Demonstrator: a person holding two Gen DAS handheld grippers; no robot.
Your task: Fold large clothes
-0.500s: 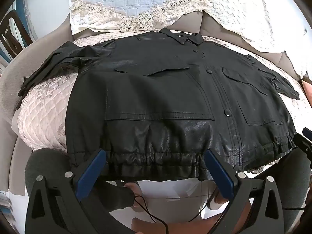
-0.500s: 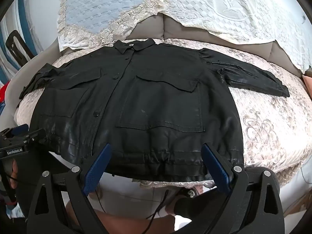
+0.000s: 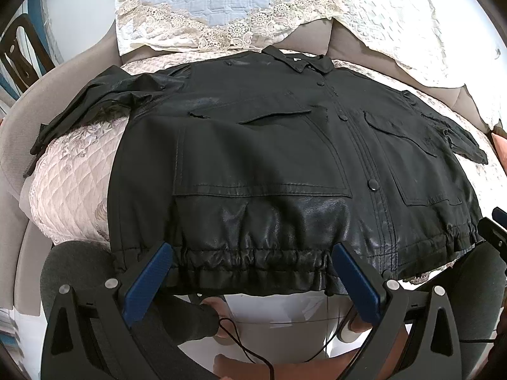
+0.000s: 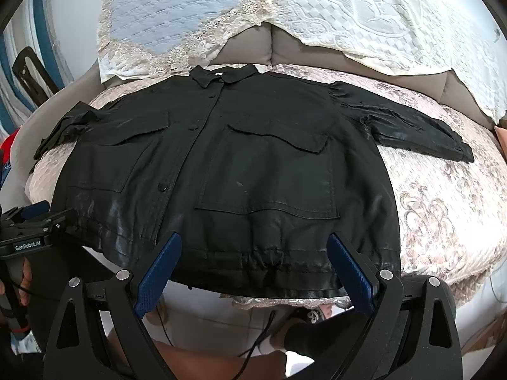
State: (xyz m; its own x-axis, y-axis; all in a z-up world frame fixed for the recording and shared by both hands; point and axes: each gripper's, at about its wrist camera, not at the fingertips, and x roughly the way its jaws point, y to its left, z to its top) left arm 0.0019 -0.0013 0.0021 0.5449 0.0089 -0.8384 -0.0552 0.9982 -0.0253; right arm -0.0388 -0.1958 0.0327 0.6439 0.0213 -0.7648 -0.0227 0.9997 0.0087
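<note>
A black leather-look jacket (image 3: 259,145) (image 4: 253,158) lies flat and front up on the pink quilted sofa seat (image 4: 443,209), collar at the far side and both sleeves spread out. Its gathered hem (image 3: 250,266) hangs at the near edge. My left gripper (image 3: 252,250) hovers open over the left half of the hem, its blue pads (image 3: 149,281) wide apart with nothing between them. Over the right half of the hem my right gripper (image 4: 253,240) is likewise open and empty. Each gripper shows at the edge of the other's view (image 4: 38,221) (image 3: 494,228).
Lace-trimmed blue and white covers (image 3: 221,3) (image 4: 364,15) drape the sofa back. Below the seat edge are the person's legs and feet (image 4: 304,332), a thin black cable (image 3: 240,345) and pale floor. A dark chair frame (image 3: 19,50) stands at the far left.
</note>
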